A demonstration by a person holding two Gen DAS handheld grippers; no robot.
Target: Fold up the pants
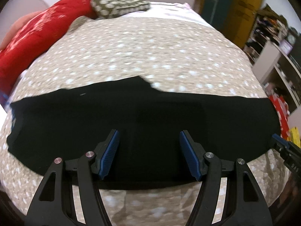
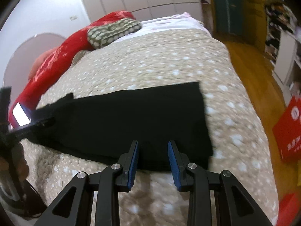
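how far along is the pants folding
The black pants already lie flat in a long strip on the spotted bedspread. Nothing is in hand: the left gripper and right gripper are both open over the near edge. Shorter folds likely remain.

Pants point(image 1: 131, 116) lie across the bed point(image 1: 150, 52), pillow point(image 1: 120, 4) behind them.

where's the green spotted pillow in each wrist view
Left wrist: green spotted pillow at top, left of centre, lying against the red blanket.
Right wrist: green spotted pillow upper left of centre, again beside the red blanket.
Shared landmark: black pants on the bedspread.
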